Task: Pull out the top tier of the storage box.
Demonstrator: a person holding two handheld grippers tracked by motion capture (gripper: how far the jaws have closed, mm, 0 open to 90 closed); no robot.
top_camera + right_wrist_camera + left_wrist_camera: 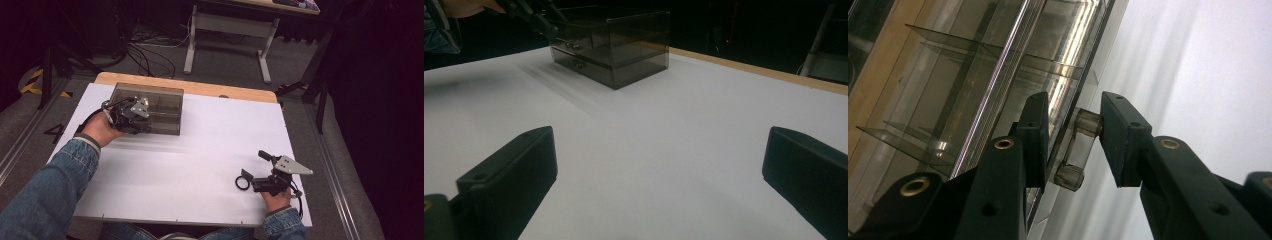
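At the far left of the white table [200,150], the left gripper [131,114] is right up against the front of the smoky clear drawer box [160,102], which sits near the table's back edge. Look along its jaws in the left gripper view: the left gripper [1073,137] has the small clear drawer handle [1079,150] sitting between its two black pads. One pad lies against the drawer front beside the handle, the other is touching the handle's outer end, so the jaws are narrow and set around that handle; whether they squeeze it firmly cannot be told. Clear dividers show through the box wall behind.

Over on the near right side, well apart from the box, the right gripper [250,182] rests low over the table, held by the person's right hand [276,199]. From its own camera, the right gripper [659,165] has its jaws spread wide, nothing but bare white surface between them, and the drawer box [616,47] stands far ahead with the other gripper at its front.
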